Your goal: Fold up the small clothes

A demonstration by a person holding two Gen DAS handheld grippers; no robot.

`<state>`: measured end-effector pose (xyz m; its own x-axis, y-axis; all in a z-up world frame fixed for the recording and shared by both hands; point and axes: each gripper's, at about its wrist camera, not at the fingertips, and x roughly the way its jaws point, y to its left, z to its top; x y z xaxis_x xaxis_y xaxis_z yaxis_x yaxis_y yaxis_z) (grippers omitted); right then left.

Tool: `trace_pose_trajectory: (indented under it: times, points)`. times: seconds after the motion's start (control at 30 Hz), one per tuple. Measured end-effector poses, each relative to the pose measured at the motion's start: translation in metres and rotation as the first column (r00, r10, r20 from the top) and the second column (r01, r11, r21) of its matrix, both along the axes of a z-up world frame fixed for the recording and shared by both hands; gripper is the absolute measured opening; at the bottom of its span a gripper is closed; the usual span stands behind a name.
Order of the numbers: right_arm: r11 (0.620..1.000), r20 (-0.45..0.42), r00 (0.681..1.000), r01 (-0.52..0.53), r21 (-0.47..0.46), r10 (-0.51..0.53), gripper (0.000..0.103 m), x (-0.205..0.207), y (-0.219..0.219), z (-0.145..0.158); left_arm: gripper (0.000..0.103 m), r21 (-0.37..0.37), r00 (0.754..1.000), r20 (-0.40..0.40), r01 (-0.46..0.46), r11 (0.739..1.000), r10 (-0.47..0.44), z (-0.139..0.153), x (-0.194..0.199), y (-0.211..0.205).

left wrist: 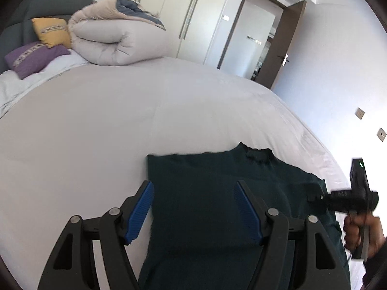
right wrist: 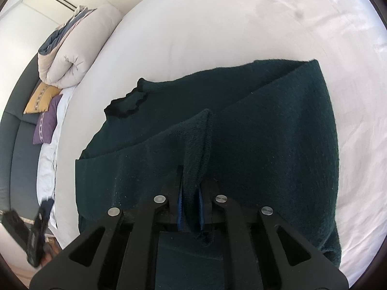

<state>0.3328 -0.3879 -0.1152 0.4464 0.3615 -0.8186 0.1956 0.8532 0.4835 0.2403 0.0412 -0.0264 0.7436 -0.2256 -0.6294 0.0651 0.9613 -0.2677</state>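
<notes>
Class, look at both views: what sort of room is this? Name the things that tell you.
Most likely a bedroom: a large bed with a rolled duvet and pillows against a headboard, beside tall wardrobe doors.

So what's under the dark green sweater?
The white bed sheet shows all around the sweater, so it lies on the bed. The sweater hides whatever is straight beneath it. The right gripper pinches a fold of it.
</notes>
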Motion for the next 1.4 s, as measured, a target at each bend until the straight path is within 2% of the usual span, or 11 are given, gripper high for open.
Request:
trace_pose_trajectory:
  times: [0.23, 0.33, 0.47, 0.63, 0.77, 0.9, 0.97, 1.07, 1.17, 1.2, 1.4]
  points:
    - [0.998, 0.004, 1.000, 0.007, 0.057, -0.007, 0.010, -0.006, -0.016, -0.009, 0.057, 0.102, 0.968, -0.249, 0.038, 0.994, -0.011, -0.075, 0.060, -0.020]
    - [0.995, -0.002, 0.999, 0.035, 0.093, -0.035, 0.012, -0.011, -0.027, -0.008, 0.057, 0.121, 0.982, -0.188, 0.040, 0.992, -0.016, -0.078, 0.051, -0.022]
    - [0.991, 0.068, 0.989, 0.130, 0.016, -0.131, 0.013, -0.026, -0.035, 0.017, 0.056, 0.108, 0.984, -0.175, 0.034, 0.994, -0.015, -0.077, 0.047, -0.020]
    - [0.998, 0.151, 0.988, -0.040, 0.040, 0.033, 0.013, -0.020, 0.012, 0.032, 0.057, 0.109, 0.988, -0.155, 0.024, 0.994, -0.006, -0.080, 0.036, -0.020]
    - [0.994, 0.062, 0.993, -0.106, 0.033, 0.103, 0.013, 0.002, 0.028, -0.006, 0.057, 0.085, 0.990, -0.141, 0.025, 0.996, -0.013, -0.082, 0.033, -0.013]
    - [0.974, 0.126, 0.992, -0.025, 0.224, -0.003, 0.011, -0.009, -0.014, -0.024, 0.056, 0.055, 0.991, -0.134, 0.027, 0.998, -0.019, -0.081, 0.030, -0.008]
    - [0.971, 0.134, 0.988, 0.043, 0.235, -0.076, 0.012, -0.028, -0.035, -0.019, 0.057, 0.024, 0.991, -0.130, 0.020, 0.999, -0.017, -0.076, 0.022, -0.001]
    - [0.983, 0.151, 0.979, 0.117, 0.140, -0.138, 0.025, -0.069, -0.054, -0.001, 0.077, -0.016, 0.988, -0.154, -0.029, 0.999, 0.026, -0.064, -0.009, 0.014]
    - [0.986, 0.203, 0.967, 0.135, 0.094, -0.151, 0.074, -0.125, -0.068, 0.022, 0.083, -0.087, 0.988, -0.148, -0.062, 0.994, 0.048, -0.049, -0.061, 0.038]
    - [0.985, 0.231, 0.959, 0.149, 0.086, -0.165, 0.079, -0.151, -0.072, 0.029, 0.088, -0.095, 0.987, -0.151, -0.070, 0.993, 0.055, -0.046, -0.079, 0.044]
    - [0.996, 0.222, 0.972, 0.070, 0.063, -0.082, 0.079, -0.259, -0.071, 0.036, 0.088, -0.144, 0.966, -0.258, -0.043, 0.989, 0.005, -0.049, -0.183, 0.066]
